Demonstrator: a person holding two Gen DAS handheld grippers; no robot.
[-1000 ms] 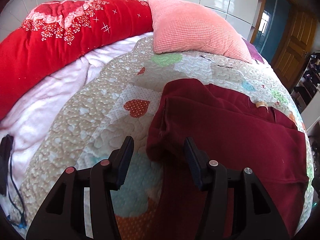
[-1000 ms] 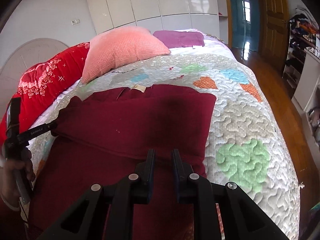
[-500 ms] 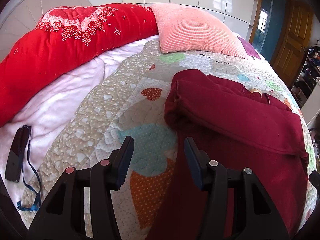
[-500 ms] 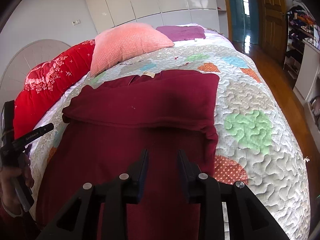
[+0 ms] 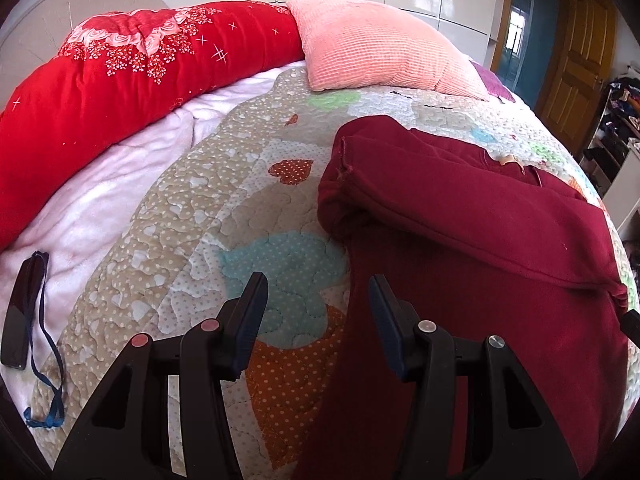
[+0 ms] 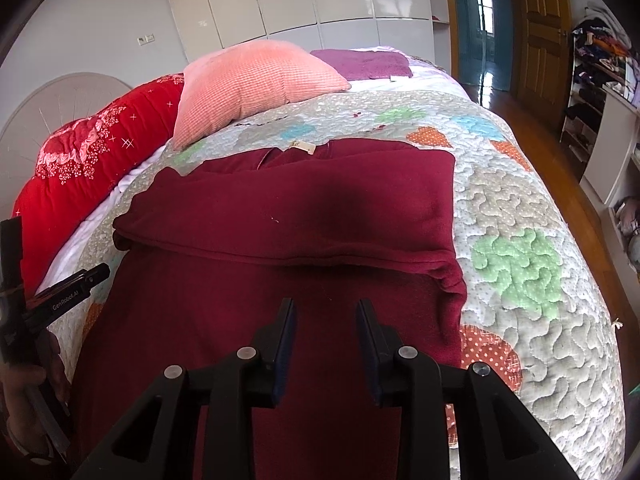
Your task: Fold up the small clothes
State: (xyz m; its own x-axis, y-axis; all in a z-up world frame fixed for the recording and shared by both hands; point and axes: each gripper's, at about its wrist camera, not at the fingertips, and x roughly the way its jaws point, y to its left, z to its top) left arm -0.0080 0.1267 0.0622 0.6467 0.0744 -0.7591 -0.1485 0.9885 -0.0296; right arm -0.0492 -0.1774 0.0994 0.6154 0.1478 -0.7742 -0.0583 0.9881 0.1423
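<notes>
Both grippers back toward the frame's bottom; right gripper point(image 6: 326, 312) has just opened, empty like the left gripper point(image 5: 318, 292), leaving the sweater point(image 6: 280, 216) folded.

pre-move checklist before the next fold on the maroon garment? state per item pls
1. Left gripper empty, jaws apart: ok.
2. Right gripper empty: ok; its jaws have just been opening, nothing between them.
3. First fold on garment lies flat: ok.
4. Near hem within sight: cannot tell, hidden behind the grippers.
5. Quilt beside the garment free of clutter: ok.
6. Black device with strap well away from garment: ok.
</notes>
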